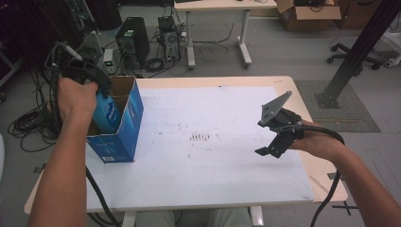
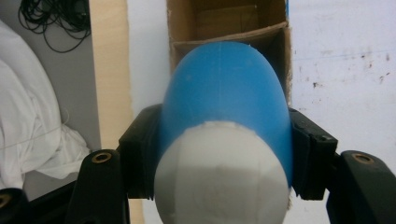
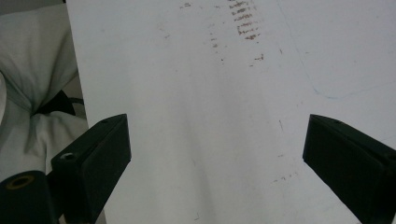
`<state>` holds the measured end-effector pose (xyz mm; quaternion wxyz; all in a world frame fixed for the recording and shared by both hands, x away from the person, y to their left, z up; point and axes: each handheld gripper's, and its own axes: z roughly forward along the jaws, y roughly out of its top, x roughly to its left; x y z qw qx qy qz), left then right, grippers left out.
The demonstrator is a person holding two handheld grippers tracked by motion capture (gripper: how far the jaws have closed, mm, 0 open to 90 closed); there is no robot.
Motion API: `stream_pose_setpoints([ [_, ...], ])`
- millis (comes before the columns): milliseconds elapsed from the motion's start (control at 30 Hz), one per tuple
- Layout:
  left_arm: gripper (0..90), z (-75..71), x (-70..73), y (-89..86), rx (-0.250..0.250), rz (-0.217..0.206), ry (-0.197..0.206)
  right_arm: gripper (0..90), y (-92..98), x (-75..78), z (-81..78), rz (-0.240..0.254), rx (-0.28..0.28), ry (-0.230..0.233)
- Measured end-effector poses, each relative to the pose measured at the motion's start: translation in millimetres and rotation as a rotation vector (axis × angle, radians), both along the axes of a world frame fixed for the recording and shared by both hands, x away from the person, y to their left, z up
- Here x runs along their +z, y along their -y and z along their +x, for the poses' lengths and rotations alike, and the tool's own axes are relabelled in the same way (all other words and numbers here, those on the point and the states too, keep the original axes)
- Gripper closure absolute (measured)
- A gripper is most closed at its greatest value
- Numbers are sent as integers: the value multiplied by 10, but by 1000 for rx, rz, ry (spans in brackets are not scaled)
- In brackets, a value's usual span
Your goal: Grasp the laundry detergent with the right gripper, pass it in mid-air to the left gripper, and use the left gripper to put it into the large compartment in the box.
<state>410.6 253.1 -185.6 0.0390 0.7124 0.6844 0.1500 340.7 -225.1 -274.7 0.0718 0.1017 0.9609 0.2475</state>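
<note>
Nearest, the right gripper hovers over the white tabletop, jaws spread wide and empty. Farther left, the left gripper clamps a blue bottle — its body hanging in the open blue box's mouth.

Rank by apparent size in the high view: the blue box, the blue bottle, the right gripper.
1. blue box, clearly largest.
2. and 3. right gripper and blue bottle: unsure, since the box and the left hand hide much of the bottle.
</note>
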Motion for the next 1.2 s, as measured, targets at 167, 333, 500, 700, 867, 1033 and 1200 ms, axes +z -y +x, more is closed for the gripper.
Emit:
stream_pose_setpoints([
  [167,383,28,-195,-22,-6,-4,-13,74,14,-15,8,-1,-6,-6],
  [333,383,48,-363,-25,-14,-2,-15,76,27,-31,10,-4,-11,-8],
  [500,383,71,-502,-30,-20,-7,-21,76,32,-50,14,-5,-15,-12],
  [700,383,107,-660,-22,-26,-14,-45,76,29,-78,23,-10,-21,-20],
  [867,382,136,-773,-24,-31,-21,-67,79,24,-91,31,-13,-21,-20],
  [1033,382,159,-862,-35,-36,-22,-85,81,29,-107,39,-15,-25,-24],
  [1200,382,174,-876,-44,-41,-25,-87,82,36,-128,50,-20,-29,-29],
])
